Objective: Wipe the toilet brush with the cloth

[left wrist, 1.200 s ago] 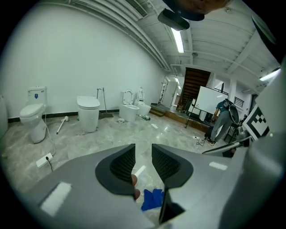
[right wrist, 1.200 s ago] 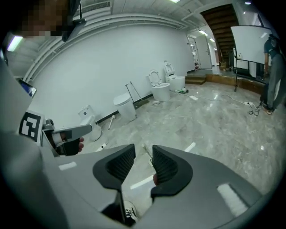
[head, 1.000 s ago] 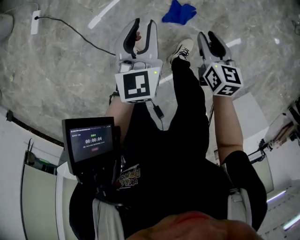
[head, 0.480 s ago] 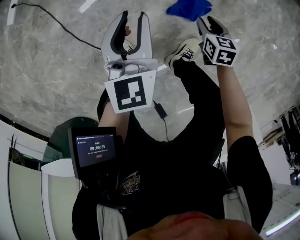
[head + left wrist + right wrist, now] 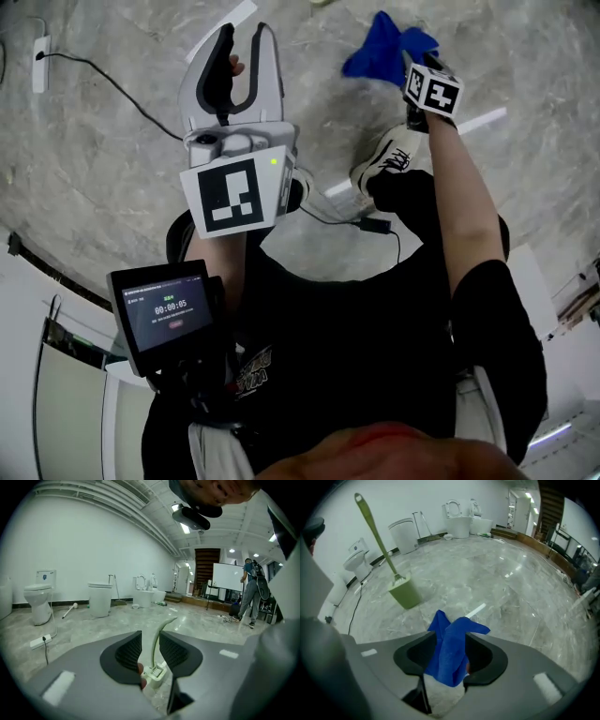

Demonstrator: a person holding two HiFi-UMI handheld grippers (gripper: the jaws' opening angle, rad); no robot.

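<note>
right gripper (image 5: 451, 654): jaws closed on the blue cloth (image 5: 452, 651), which is bunched between them and stands up past the tips in two folds. in the head view this gripper is reached well forward, with the cloth clear of the marble floor (image 5: 511, 588)

left gripper (image 5: 150, 638): jaws stand a narrow gap apart with nothing gripped. the toilet brush (image 5: 155, 648) shows through the gap, but it lies beyond the tips, down on the floor, and neither jaw touches it. the head view shows the same gripper raised, its jaws parted on nothing

toilet brush: green, seated head down in its green holder (image 5: 406, 592), which stands on the open floor ahead of the right gripper and well apart from the cloth. the long handle rises free. whether the handle or bristles are wet, soiled or clean cannot be told at this size

progress, as a judgement: the cloth is in hand, and that much is settled. cloth and brush are not in contact and no wiping stroke is in progress. the layout fits two stages equally: the cloth carried toward a brush waiting in its holder, or a wiped brush back in its holder with the cloth not yet put down. the pictures do not decide between them, so how much wiping is left cannot be stated
</note>
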